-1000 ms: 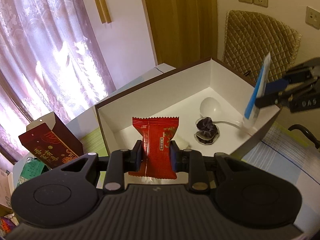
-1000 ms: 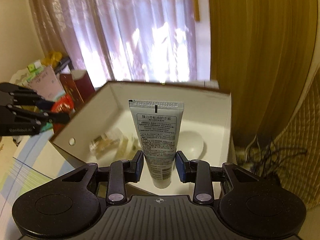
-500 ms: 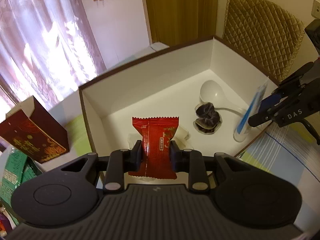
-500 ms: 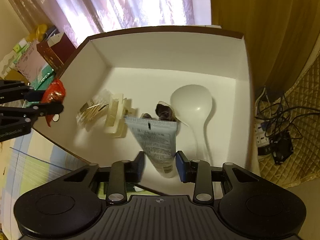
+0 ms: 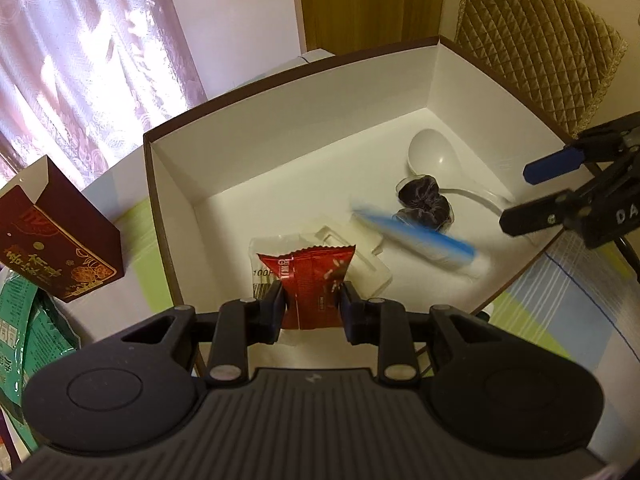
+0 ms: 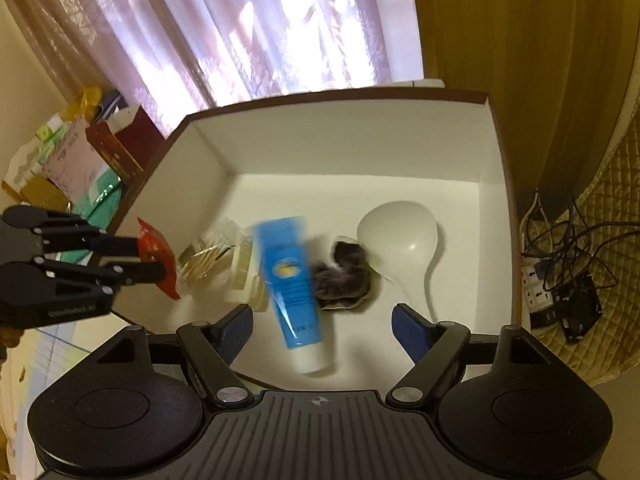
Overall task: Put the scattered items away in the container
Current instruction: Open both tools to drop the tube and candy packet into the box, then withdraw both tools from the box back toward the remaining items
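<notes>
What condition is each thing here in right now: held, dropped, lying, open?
Left gripper: shut on the red packet, over the box.
Right gripper: jaws opening, nothing between them.
Blue tube: released, blurred, in the box.
Box: open-topped.
White spoon: lying inside.
Dark scrunchie: lying inside.
Red carton: open, outside the box.

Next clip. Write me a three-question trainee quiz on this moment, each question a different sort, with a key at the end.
1. True or false: the left gripper is shut on the red packet.
2. Multiple choice: the blue tube is A) pinched in the right gripper, B) loose in the white box, clear of the pads, C) on the table outside the box.
3. Fill in: beside the dark scrunchie in the box lies a white ____.

Key: 1 true. 2 B; the tube shows motion blur and the right jaws are opening with nothing gripped. 3 spoon.
</notes>
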A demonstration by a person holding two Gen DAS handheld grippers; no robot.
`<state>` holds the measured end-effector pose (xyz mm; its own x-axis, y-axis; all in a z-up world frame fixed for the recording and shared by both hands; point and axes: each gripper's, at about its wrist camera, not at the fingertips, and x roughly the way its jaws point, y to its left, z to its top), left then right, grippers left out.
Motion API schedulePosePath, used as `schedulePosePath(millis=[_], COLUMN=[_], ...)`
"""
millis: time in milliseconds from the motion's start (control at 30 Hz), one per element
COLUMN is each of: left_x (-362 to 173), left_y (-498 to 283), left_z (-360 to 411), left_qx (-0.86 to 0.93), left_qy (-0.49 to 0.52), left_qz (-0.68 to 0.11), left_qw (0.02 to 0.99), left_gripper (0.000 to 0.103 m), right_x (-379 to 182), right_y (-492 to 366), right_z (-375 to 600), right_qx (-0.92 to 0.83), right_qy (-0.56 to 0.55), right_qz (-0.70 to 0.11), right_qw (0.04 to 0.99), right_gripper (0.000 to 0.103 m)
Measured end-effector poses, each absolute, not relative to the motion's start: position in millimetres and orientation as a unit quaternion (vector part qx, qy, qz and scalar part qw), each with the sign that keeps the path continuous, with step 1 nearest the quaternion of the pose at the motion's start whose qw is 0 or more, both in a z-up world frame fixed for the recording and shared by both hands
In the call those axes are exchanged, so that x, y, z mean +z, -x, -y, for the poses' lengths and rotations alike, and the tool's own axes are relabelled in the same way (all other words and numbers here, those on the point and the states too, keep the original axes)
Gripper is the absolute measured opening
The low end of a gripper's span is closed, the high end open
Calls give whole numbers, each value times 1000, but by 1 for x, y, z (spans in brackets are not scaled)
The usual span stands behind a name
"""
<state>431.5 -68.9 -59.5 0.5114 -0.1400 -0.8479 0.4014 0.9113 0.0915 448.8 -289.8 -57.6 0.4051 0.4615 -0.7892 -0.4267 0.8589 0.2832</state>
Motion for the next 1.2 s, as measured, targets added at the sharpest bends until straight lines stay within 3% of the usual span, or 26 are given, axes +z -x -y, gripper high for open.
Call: schedulePosePath(millis=[100, 233, 367, 433, 500, 533, 1200], left_x=[-61, -61, -61, -62, -62, -62, -52], left_y=[-432, -433, -432, -431, -430, -430, -418], left_z=[70, 71, 70, 70, 70, 69, 69], left_qx=[-158, -152, -154, -152, -149, -147, -100], left_qy=[-140, -137, -136, -138, -137, -136, -114], left_qz=[-471, -469, -472, -474, -476, -479, -494], left_qw=[857, 859, 858, 856, 856, 855, 856], left_gripper=[25, 53, 57, 64, 65, 68, 85], right_x=[-54, -52, -51, -51, -50, -48, -36], right_y=[-446, -442, -438, -438, -437, -435, -416], right_z=[288, 287, 286, 285, 283, 282, 266], right_qx=[272, 275, 280, 279, 278, 276, 213], right_qy=[-17, -19, -17, -13, -9, -5, 83], right_qz=[-472, -468, -470, -471, -471, -465, -455], right_qw=[839, 840, 837, 836, 837, 841, 861], right_gripper=[82, 82, 82, 83, 101, 103, 103])
